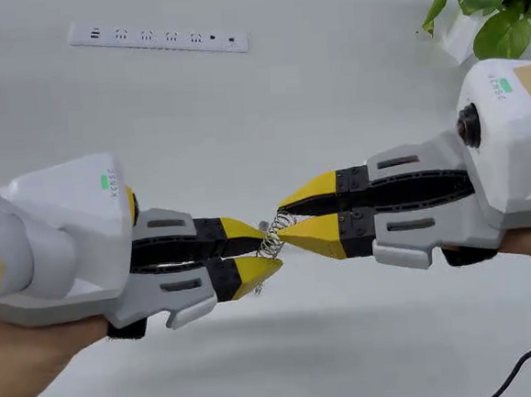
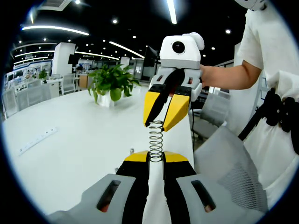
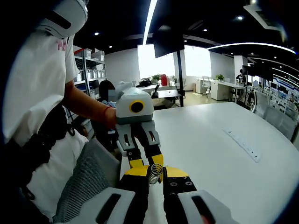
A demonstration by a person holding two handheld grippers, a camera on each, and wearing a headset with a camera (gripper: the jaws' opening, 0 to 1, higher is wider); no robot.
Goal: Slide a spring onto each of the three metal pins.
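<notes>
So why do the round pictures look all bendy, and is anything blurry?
Left gripper view: fisheye lens curves the ceiling light strips and the big white table; the small coiled metal spring is sharp. Right gripper view: same bending, plus glare from the bright window. Head view: straight, even light, soft shadow on the table, spring slightly fuzzy.

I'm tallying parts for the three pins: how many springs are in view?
1: the spring, held between the left gripper and right gripper tips. Others may be hidden.
</notes>
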